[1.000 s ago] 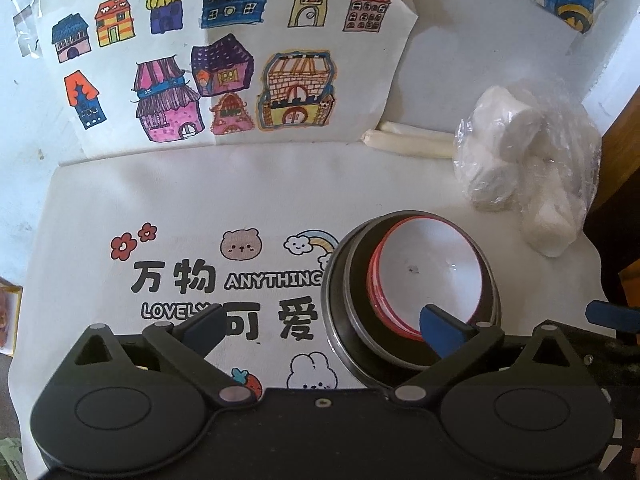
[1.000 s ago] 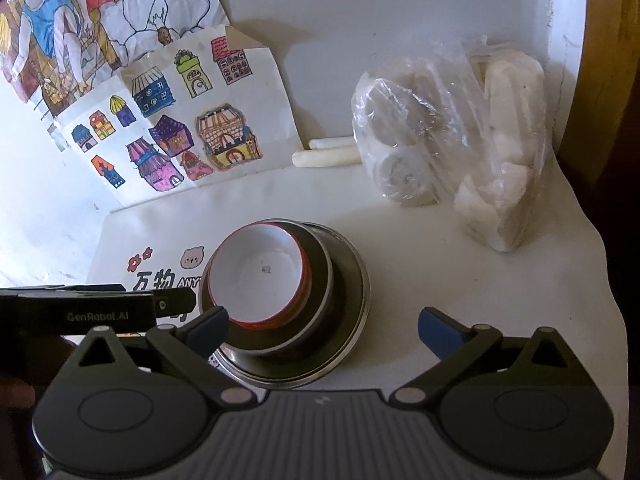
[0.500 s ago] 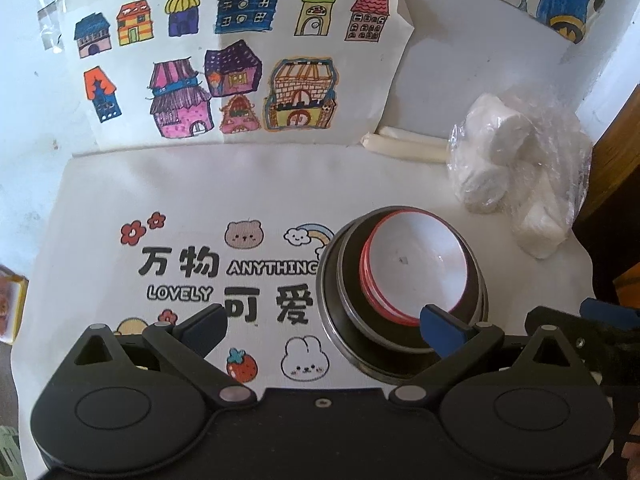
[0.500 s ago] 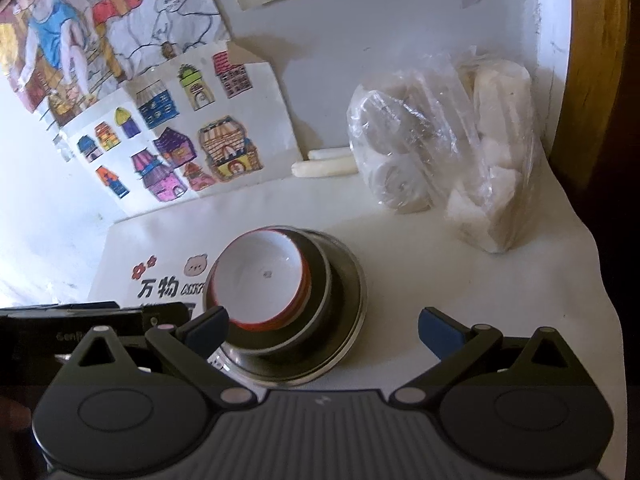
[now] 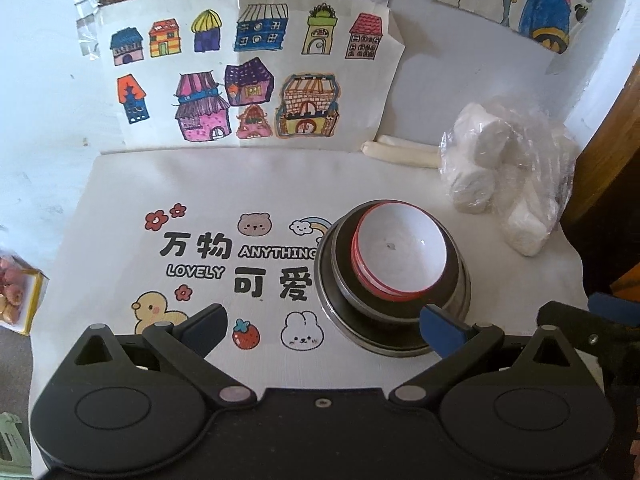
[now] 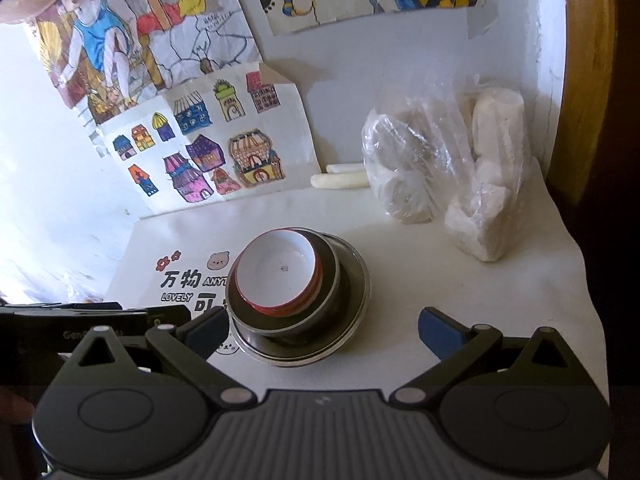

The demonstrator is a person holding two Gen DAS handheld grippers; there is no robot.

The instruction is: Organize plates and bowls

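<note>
A stack stands on the printed tablecloth [image 5: 200,200]: a red-rimmed white bowl [image 5: 400,250] nests in a steel bowl [image 5: 346,280], which sits on a steel plate [image 5: 360,334]. The same stack shows in the right wrist view: white bowl [image 6: 276,274], steel bowl [image 6: 330,300], plate [image 6: 358,308]. My left gripper [image 5: 324,326] is open and empty, just in front of the stack and to its left. My right gripper [image 6: 324,326] is open and empty, in front of the stack.
A clear bag of white rolls [image 5: 508,176] [image 6: 444,164] lies at the back right by a wooden frame [image 6: 584,80]. Two white sticks [image 5: 400,152] lie against the wall. Drawings [image 5: 248,80] hang on the wall. A box of snacks [image 5: 16,292] is at the left edge.
Both grippers have drawn back and up from the stack, which now looks smaller and farther away. More of the tablecloth print and wall drawings shows. The stack has not moved.
</note>
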